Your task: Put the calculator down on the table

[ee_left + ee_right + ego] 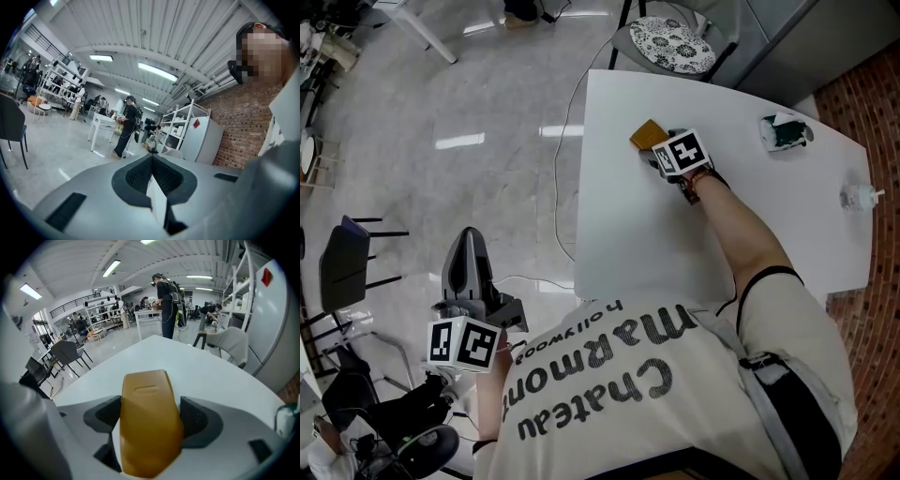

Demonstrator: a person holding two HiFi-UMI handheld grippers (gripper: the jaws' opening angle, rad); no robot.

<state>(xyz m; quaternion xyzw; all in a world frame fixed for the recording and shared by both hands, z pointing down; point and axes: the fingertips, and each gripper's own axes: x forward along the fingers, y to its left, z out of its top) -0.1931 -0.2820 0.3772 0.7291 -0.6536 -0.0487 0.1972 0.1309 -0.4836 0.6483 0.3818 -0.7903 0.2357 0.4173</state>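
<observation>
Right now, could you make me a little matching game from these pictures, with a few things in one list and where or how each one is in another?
Things:
1. calculator
2. left gripper
3. patterned cushion
4. green-and-white object

Places or states:
A. on a chair beyond the table
B. jaws together with nothing between them, over the floor
C. lying on the table, away from both grippers
D. clamped between the jaws of the right gripper

Pairs: 1-D, 2-B, 3-A, 4-C.
</observation>
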